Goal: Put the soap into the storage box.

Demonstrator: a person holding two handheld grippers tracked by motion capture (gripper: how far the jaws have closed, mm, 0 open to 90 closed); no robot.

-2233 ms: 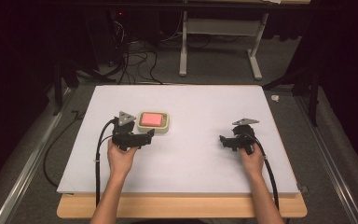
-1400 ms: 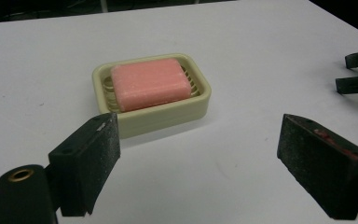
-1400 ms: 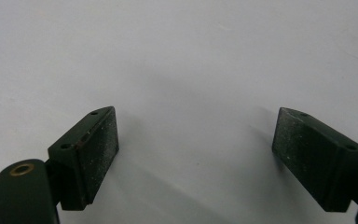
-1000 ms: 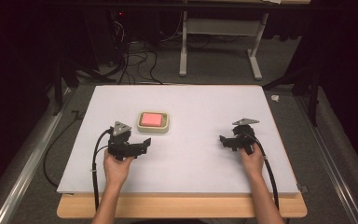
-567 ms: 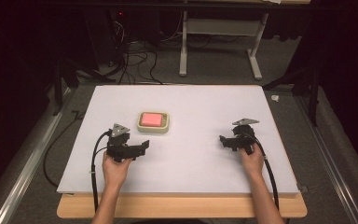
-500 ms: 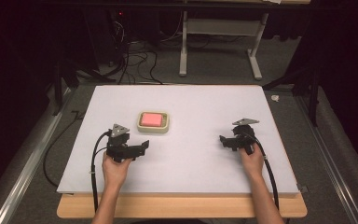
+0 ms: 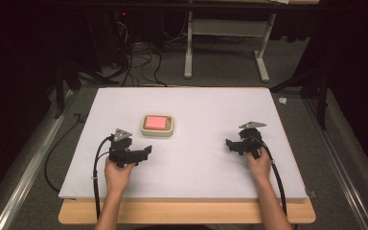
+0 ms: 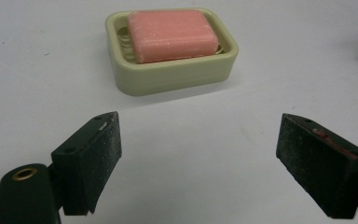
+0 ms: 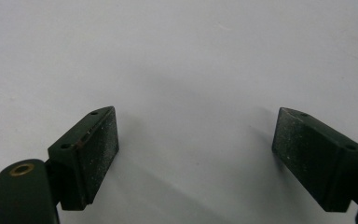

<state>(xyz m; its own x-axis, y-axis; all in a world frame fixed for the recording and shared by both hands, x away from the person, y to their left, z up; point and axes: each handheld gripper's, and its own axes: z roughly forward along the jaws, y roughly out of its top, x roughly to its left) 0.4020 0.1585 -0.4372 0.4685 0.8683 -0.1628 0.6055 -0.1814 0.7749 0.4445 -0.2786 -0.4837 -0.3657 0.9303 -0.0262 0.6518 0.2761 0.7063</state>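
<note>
Left gripper [image 7: 146, 151] sat low over the white table top [image 7: 206, 110], near the front left, held in the person's left hand [image 7: 117, 172]. Its jaws stood wide apart with nothing between them; the left gripper view showed bare table between the two black pads [image 8: 95, 158]. Pink soap bar [image 7: 155, 122] lay in a pale green soap dish [image 7: 157, 133], which rested flat on the table just beyond and slightly right of the left gripper, near but not touching. In the left gripper view the soap dish [image 8: 177, 74] sat ahead of the jaws, a bit left of centre, with the soap bar [image 8: 171, 35] lying flat inside, ridged dish floor visible at its left end. Right gripper [image 7: 228, 144] was on the right side of the table, well apart from the dish, held by the right hand [image 7: 258, 163]. Its jaws were also spread wide, holding nothing, over plain table in the right gripper view [image 9: 191, 70]. Black cables trailed back from both grippers along the forearms.
</note>
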